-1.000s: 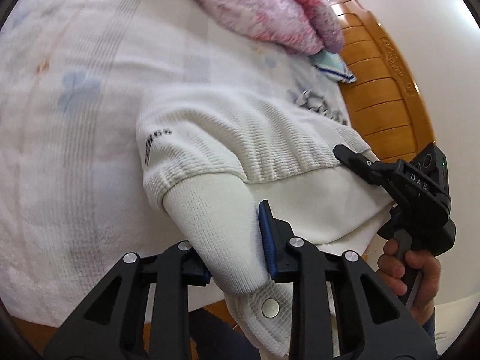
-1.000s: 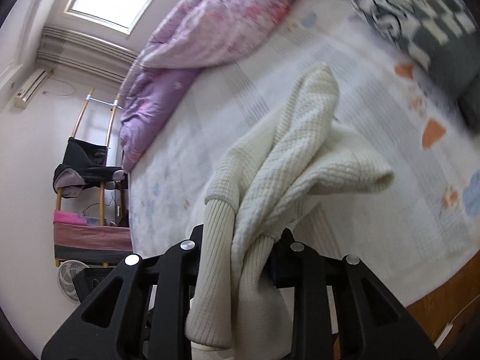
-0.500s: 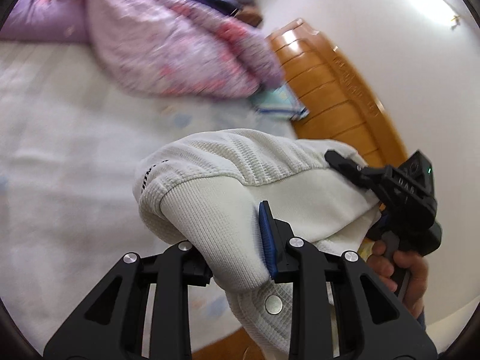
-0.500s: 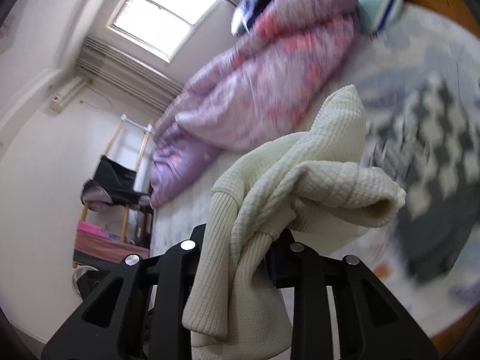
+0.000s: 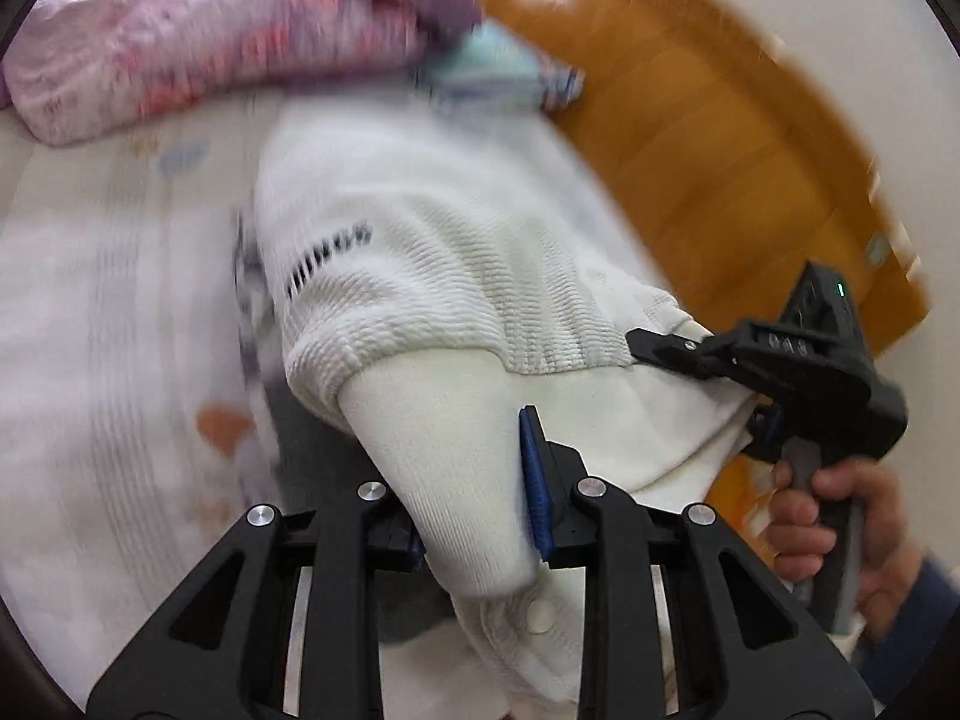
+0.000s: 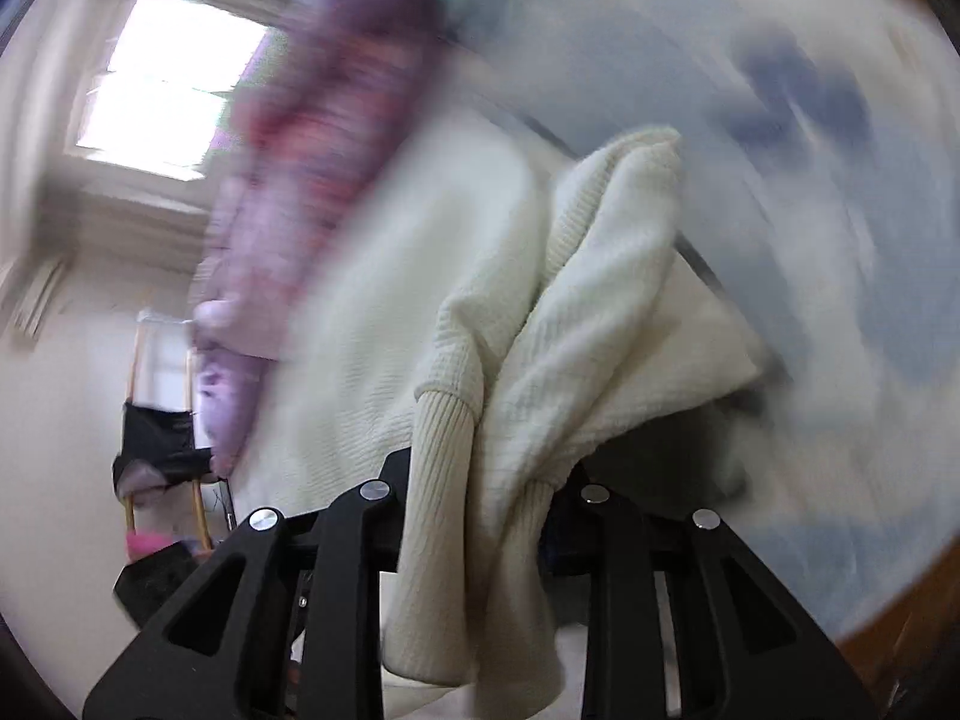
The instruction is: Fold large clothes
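Left gripper (image 5: 474, 480) jaws clamp white sweater (image 5: 432, 300) cuff; right gripper (image 5: 678, 354) grips hem.

blurred quilt (image 5: 228, 30), headboard (image 5: 690, 138), window (image 6: 162, 78)

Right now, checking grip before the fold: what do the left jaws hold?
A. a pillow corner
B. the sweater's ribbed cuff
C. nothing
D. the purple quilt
B: the left gripper is shut on the ribbed cuff of the white sweater.
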`<state>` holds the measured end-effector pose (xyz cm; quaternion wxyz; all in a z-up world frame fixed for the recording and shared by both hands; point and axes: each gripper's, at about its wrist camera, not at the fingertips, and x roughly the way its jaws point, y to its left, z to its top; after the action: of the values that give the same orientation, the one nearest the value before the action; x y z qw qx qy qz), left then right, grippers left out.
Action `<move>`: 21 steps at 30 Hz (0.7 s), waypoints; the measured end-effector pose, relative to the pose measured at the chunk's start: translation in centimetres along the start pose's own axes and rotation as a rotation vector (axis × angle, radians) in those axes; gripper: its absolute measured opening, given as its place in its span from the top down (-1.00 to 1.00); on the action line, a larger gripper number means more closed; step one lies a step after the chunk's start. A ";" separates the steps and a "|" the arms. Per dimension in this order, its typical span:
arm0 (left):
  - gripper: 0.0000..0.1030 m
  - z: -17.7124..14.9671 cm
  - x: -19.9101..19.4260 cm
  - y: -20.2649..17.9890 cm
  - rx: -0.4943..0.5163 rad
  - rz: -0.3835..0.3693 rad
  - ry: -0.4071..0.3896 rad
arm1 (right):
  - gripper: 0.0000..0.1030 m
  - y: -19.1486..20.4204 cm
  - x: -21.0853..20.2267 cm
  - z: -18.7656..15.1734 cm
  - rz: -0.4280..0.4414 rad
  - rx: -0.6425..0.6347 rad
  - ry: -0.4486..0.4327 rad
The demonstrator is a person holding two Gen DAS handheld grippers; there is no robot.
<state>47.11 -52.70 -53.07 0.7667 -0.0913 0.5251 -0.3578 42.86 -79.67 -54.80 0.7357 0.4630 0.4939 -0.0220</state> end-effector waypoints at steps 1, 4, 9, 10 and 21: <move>0.51 -1.1 0.8 0.3 -0.012 0.004 0.020 | 0.51 -1.5 0.7 -0.7 -0.007 0.013 0.007; 0.50 -3.8 2.7 1.6 -0.061 0.042 0.067 | 0.48 -3.5 2.2 -1.9 -0.004 0.053 0.037; 0.35 -4.0 4.1 2.2 -0.056 0.084 0.088 | 0.41 -3.6 3.6 -2.3 -0.050 0.036 0.039; 0.34 -4.0 4.2 2.1 -0.057 0.089 0.086 | 0.40 -3.7 3.5 -2.0 -0.053 0.037 0.036; 0.38 1.9 5.9 1.6 -0.051 0.101 0.030 | 0.48 3.0 3.4 1.4 -0.178 -0.186 -0.059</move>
<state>50.61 -55.81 -57.42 0.7734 -0.0787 0.5493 -0.3065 47.05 -77.46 -55.20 0.7849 0.3463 0.5109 -0.0549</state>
